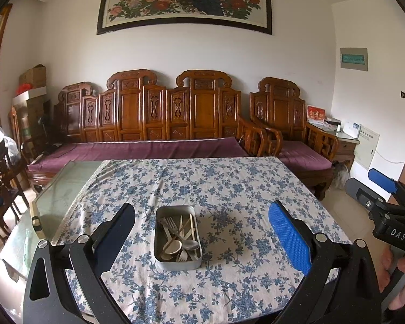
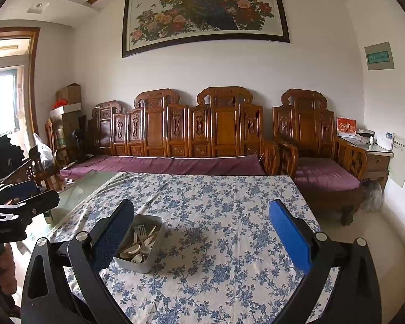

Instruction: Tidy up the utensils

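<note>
A grey metal tray [image 1: 159,263] rests on the blue-flowered tablecloth [image 1: 229,186]. Inside it lie forks [image 1: 171,225], spoons [image 1: 191,245], chopsticks [image 1: 192,226] and pale ceramic spoons [image 1: 172,247], all heaped together. My left gripper [image 1: 201,228] hovers open above the near table edge, with the tray between and below its fingers. In the right wrist view the same tray [image 2: 137,266] sits by the left finger [image 2: 113,236] of my right gripper [image 2: 202,229], which is open and holds nothing. The right gripper [image 1: 375,186] also shows at the right edge of the left wrist view.
The cloth covers a glass-topped table [image 1: 62,191] whose bare glass runs off to the left. Behind it stand a carved wooden sofa [image 1: 148,118] with purple cushions, an armchair [image 1: 297,124] and a side cabinet [image 1: 345,145]. Dark chairs [image 1: 0,178] crowd the left. A hand [image 1: 402,270] grips the right tool.
</note>
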`<state>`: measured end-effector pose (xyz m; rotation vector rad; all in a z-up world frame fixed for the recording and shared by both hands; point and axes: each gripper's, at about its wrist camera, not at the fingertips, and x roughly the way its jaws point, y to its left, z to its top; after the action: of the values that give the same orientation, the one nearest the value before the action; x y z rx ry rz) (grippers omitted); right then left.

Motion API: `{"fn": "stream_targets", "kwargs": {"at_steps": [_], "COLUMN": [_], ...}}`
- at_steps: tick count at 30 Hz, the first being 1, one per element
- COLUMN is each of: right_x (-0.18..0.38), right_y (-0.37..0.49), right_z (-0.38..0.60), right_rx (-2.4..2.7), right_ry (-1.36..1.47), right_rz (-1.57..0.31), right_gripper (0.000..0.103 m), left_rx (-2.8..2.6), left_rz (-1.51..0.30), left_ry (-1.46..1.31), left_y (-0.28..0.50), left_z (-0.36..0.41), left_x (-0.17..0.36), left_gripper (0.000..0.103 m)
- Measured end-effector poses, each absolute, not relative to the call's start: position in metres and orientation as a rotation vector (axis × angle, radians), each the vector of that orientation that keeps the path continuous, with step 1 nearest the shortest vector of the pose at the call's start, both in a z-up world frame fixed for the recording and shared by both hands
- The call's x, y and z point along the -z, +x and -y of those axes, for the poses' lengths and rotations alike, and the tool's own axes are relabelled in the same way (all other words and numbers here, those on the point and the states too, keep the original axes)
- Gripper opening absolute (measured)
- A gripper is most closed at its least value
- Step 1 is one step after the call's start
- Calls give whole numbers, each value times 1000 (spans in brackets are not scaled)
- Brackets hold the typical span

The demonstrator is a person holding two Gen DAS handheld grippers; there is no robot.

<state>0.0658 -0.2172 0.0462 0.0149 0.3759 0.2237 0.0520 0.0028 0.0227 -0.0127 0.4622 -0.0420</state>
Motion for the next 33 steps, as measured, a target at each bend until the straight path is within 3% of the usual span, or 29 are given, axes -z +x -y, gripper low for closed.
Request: {"fn": "stream_targets", "kwargs": {"at_steps": [33], "right_x": [-45], "right_y": [66], "right_z": [216], "right_rx": [-225], "right_ry": [15], "right_rz": [-377], "right_gripper": [101], "left_rx": [55], "left_rz": [-470], "left_ry": [-18], "left_y": [50], "left_z": [0], "left_x": [-20], "left_gripper": [96]}}
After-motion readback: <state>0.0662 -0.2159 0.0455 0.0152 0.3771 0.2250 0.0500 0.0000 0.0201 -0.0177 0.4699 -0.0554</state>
